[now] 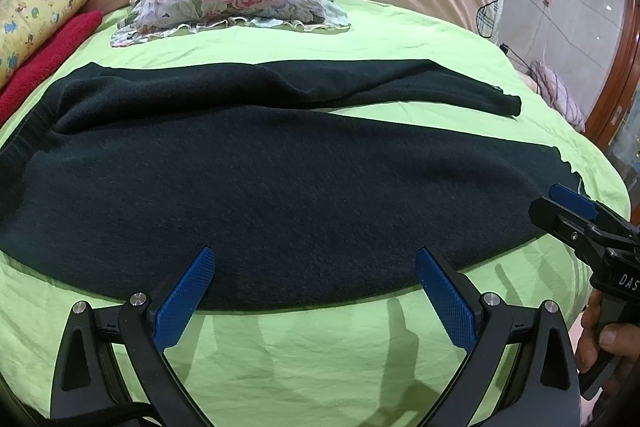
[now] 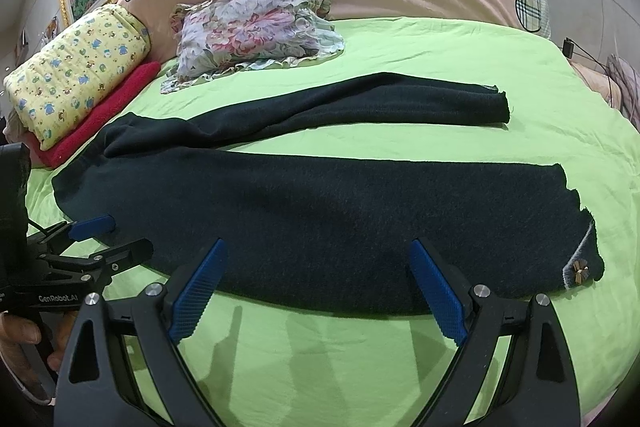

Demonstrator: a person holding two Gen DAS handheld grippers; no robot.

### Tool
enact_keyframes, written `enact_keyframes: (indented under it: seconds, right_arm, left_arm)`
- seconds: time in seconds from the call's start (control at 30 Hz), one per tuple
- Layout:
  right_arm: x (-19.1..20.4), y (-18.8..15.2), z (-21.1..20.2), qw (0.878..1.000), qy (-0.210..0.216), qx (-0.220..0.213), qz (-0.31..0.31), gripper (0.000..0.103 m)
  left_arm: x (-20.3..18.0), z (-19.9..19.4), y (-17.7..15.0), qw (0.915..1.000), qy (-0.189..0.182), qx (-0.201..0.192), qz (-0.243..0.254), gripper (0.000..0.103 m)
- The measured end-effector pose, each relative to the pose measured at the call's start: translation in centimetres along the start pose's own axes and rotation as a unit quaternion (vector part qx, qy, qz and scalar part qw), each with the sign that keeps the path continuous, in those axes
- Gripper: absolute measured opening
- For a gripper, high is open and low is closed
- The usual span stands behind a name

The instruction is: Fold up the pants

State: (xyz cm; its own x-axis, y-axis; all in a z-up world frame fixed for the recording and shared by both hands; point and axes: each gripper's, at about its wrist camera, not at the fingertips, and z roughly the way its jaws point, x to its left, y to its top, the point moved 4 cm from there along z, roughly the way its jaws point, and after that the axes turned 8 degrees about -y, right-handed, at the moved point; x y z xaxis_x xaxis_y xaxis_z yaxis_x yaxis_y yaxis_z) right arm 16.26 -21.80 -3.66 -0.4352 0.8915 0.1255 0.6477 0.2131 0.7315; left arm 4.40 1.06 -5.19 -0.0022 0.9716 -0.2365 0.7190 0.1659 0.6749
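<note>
Both grippers — left (image 1: 316, 291) & right (image 2: 318, 287) — gaped, empty, at dark pants' (image 2: 320, 219) near edge; pinch both layers evenly, I'd judge.

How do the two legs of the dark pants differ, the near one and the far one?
The near leg lies flat and smooth, close to the hand-held grippers; the far leg lies beyond it and is wrinkled toward the waist. The near leg's cuff carries a small bow ornament; the far leg's cuff shows none. They spread apart, with green sheet showing between them. Both are the same dark knit.
</note>
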Motion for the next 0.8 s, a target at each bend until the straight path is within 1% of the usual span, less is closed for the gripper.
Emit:
enact_keyframes:
  seconds: [0.17, 0.23, 0.37, 0.43, 0.53, 0.6, 0.8]
  right_arm:
    - [0.0, -0.2, 0.3, 0.999, -0.026, 0.009, -0.028, 0.092]
    - [-0.1, -0.2, 0.4, 0.999, -0.031, 0.003, -0.034, 0.092]
    - [-0.2, -0.2, 0.5, 0.999, -0.03, 0.005, -0.029, 0.092]
    - [-0.3, 0.0, 0.5, 0.999, -0.025, -0.006, -0.022, 0.092]
    - [-0.5, 0.2, 0.4, 1.0, -0.019, -0.01, -0.013, 0.092]
    - [-0.8, 0.4, 0.4, 1.0, -0.017, -0.003, -0.006, 0.092]
    - [-2.1, 1.9, 0.5, 1.0, -0.02, -0.007, 0.008, 0.092]
  left_arm:
    - [-0.1, 0.1, 0.0, 1.0, -0.001, 0.002, 0.004, 0.101]
    - [-0.2, 0.2, 0.0, 1.0, -0.001, 0.002, 0.005, 0.101]
    - [-0.1, 0.3, 0.1, 1.0, -0.002, 0.005, 0.004, 0.101]
    - [-0.2, 0.3, 0.3, 1.0, -0.005, 0.006, 0.004, 0.101]
    - [-0.3, 0.2, 0.6, 0.9999, -0.006, 0.006, 0.008, 0.101]
    - [-0.5, 0.2, 1.1, 0.9999, -0.005, 0.004, 0.014, 0.101]
    - [-1.0, 0.6, 3.3, 0.9996, -0.004, 0.0, 0.027, 0.101]
